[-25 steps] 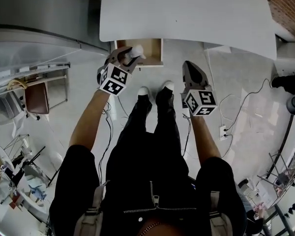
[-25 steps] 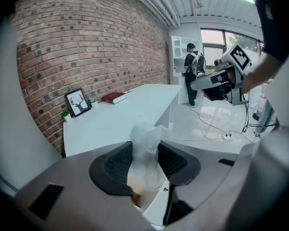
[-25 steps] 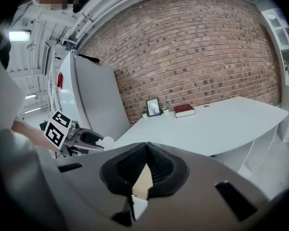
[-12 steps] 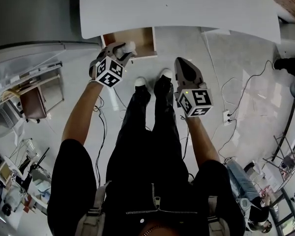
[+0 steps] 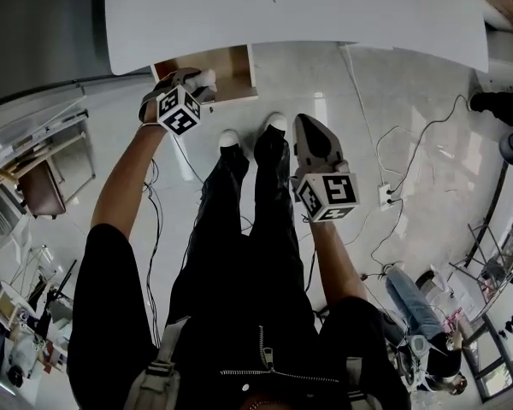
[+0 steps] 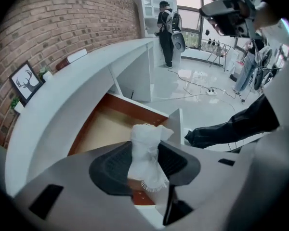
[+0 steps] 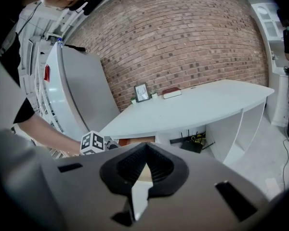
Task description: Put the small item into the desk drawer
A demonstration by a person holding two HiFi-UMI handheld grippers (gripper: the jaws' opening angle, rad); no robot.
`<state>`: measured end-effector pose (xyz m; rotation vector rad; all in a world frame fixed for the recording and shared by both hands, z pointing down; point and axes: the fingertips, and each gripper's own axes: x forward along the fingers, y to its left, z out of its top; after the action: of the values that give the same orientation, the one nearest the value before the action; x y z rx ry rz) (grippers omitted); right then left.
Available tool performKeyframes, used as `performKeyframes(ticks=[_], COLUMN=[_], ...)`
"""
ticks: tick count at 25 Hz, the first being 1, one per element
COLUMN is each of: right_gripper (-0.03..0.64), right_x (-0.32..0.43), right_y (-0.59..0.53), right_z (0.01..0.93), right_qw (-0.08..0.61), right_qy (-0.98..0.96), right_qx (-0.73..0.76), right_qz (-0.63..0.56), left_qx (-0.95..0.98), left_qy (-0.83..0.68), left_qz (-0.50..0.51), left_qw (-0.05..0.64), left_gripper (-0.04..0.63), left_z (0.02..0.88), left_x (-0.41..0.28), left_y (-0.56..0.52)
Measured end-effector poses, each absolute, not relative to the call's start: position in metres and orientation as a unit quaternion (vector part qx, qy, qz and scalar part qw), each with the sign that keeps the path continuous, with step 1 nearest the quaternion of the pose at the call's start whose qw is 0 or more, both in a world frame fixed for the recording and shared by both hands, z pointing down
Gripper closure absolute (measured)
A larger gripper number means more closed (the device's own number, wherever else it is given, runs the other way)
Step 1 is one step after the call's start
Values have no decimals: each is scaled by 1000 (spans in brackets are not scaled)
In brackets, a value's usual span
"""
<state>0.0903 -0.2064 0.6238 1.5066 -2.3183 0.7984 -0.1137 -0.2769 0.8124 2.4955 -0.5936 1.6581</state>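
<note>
Clamping the small white item (image 6: 145, 153) in the left gripper (image 6: 144, 165), at the edge of the open drawer (image 6: 103, 126) under the white desk (image 5: 291, 15). Drawer front (image 6: 177, 124) just beside the jaws. Pinched shut, empty: right gripper (image 7: 143, 170), near the shoes (image 5: 275, 122). Cables (image 5: 393, 186) across the floor beyond.

- The drawer (image 5: 229, 63) juts out from under the tabletop (image 5: 291, 11), toward the person.
- The left tongs (image 5: 191, 81), with the item (image 6: 145, 150) between them, are over the drawer's left part.
- The right tongs (image 5: 314, 137) are well right of the drawer, nearer the person.
</note>
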Motion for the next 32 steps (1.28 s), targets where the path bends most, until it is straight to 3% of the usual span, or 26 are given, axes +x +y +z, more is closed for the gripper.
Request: performKeyframes(ticks=[16,32], right_gripper=[611,611], right_x=[127,146], right_y=[-176,-177], right_z=[671,680], right_qw=[165,163], right_qy=[-757,-736], right_qx=[546,562], right_qz=[320,340], left_qx=[764,749], left_qy=[-113,-90], left_qz=[631,648], left_qw=[80,108], left_gripper=[420,417], left_z=[935,968], left_x=[-114,-110], left_y=[-296,-290])
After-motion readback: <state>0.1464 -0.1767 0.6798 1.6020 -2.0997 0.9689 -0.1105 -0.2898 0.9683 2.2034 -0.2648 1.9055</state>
